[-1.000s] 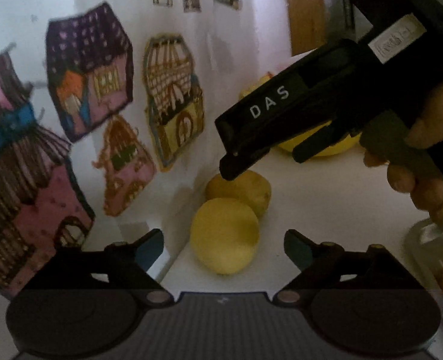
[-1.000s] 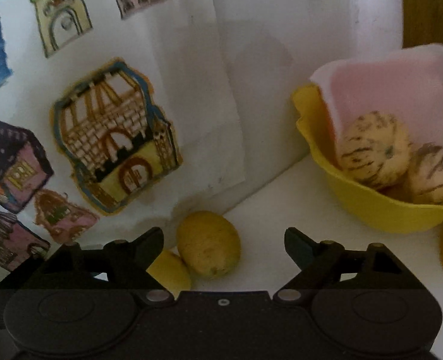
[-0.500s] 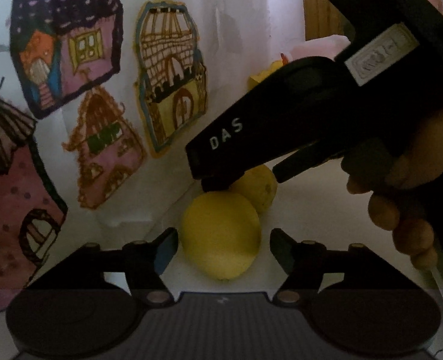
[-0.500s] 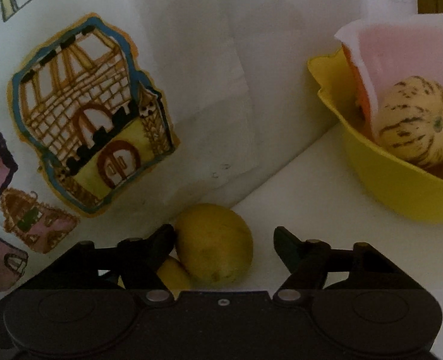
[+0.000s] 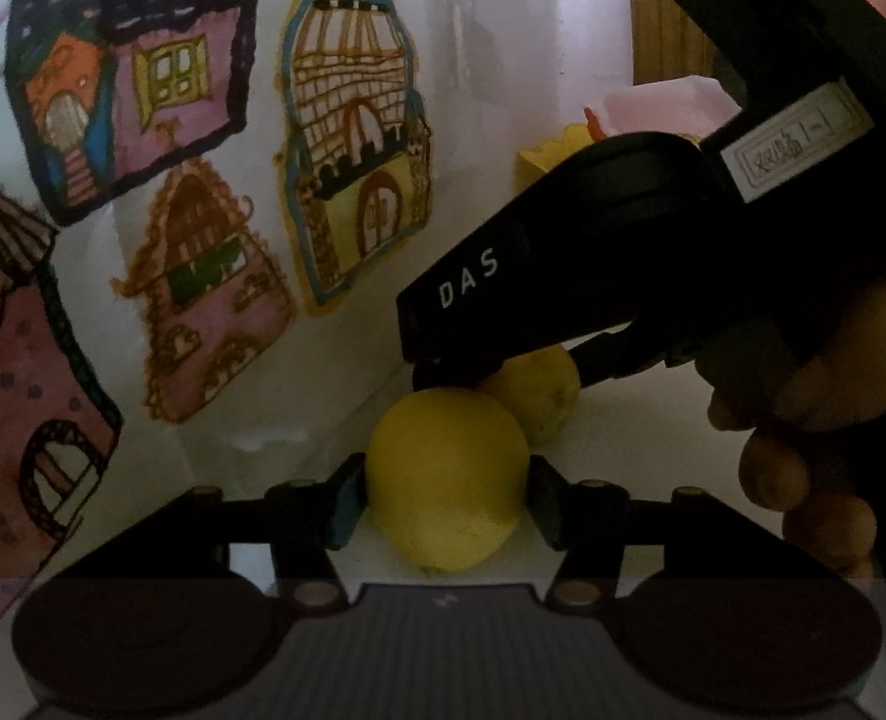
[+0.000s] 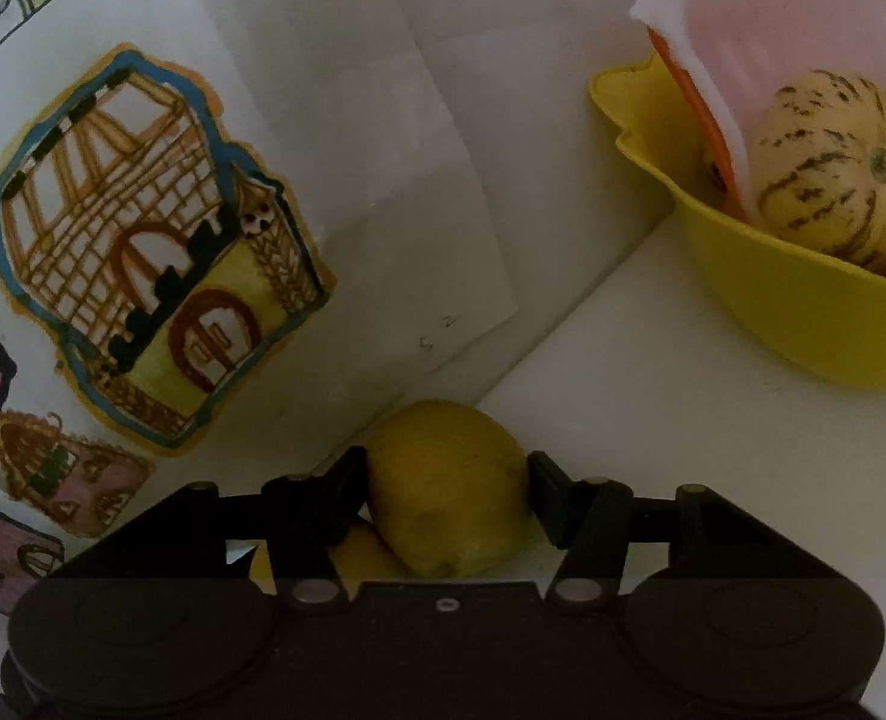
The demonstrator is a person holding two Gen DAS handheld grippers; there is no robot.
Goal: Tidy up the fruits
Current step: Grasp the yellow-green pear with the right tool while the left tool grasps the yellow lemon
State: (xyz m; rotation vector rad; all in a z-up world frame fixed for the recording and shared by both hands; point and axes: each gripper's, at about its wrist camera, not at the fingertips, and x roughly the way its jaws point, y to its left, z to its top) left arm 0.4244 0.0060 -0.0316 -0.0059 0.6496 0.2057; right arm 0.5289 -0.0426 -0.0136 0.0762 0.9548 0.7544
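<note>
My left gripper (image 5: pixel 445 498) clamps the near lemon (image 5: pixel 447 477) by the wall, my right gripper (image 6: pixel 445 495) the far lemon (image 6: pixel 445 489); I'd lift both straight up, gently, toward the yellow bowl (image 6: pixel 802 324).

A white bench (image 6: pixel 652 420) is seen running up against a wall hung with drawings of houses. Two yellow lemons are seen lying on it close to the wall, touching each other: the nearer lemon (image 5: pixel 447 477) and the farther lemon (image 5: pixel 538 399) just behind it. A yellow bowl (image 6: pixel 802 312) is set on the bench well apart from them, further along the wall.
</note>
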